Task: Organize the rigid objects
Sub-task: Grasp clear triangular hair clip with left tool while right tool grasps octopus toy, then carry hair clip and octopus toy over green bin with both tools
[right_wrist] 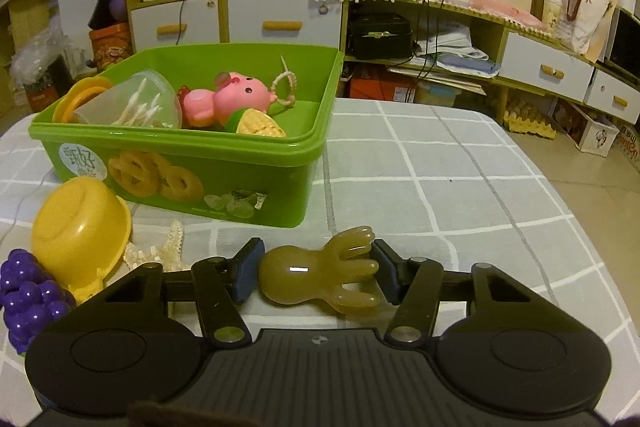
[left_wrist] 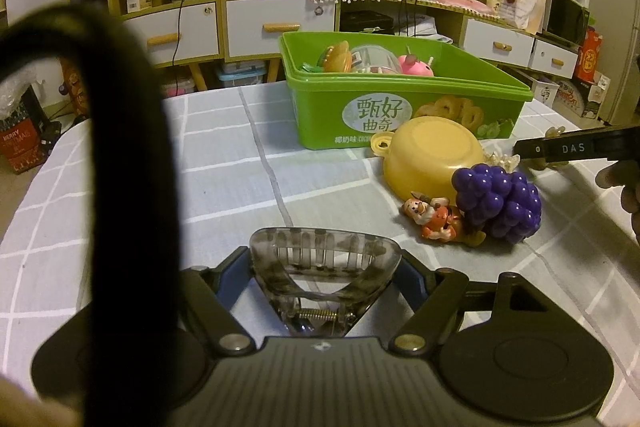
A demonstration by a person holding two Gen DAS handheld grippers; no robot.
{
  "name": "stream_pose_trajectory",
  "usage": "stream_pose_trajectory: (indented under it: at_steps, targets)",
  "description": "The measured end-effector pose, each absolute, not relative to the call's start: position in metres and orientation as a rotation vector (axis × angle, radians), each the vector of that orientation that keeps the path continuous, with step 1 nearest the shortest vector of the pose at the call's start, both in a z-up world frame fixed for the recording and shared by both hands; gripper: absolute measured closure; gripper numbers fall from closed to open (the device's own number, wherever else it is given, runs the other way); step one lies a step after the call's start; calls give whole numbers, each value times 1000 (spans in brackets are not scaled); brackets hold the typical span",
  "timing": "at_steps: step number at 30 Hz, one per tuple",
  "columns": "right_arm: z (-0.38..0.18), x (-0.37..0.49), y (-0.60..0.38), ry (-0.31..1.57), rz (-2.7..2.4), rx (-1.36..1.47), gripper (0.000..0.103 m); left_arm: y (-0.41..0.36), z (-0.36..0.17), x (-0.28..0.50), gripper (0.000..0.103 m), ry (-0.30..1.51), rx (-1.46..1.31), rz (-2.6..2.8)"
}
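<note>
Gripping a clear hair clip between its pads, left gripper sits low over the checked cloth, short of the green bin. Right gripper is clamped on an amber squid toy, crosswise between the pads, just right of the yellow bowl and grapes.

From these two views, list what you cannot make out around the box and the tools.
- Starfish: right wrist view, partly hidden behind the yellow bowl and the right tool.
- Grapes: right wrist view, cut off by the left edge.
- Box contents: left wrist view, lower parts hidden by its front wall.
- Room to the left: left wrist view, blocked by a blurred black strap.
- Hair clip in the left tool: its base is hidden behind the tool body.
</note>
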State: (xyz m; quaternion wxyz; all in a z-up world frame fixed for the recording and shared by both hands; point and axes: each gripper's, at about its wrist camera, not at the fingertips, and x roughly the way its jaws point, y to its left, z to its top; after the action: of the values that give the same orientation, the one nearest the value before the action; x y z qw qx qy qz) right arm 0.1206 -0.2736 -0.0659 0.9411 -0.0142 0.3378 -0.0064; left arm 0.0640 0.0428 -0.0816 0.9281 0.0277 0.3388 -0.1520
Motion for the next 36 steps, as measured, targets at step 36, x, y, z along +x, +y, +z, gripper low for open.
stream_pose_trajectory:
  at_steps: [36]
  targets:
    - [-12, 97, -262, 657, 95, 68, 42, 36, -36, 74, 54, 623, -32, -318]
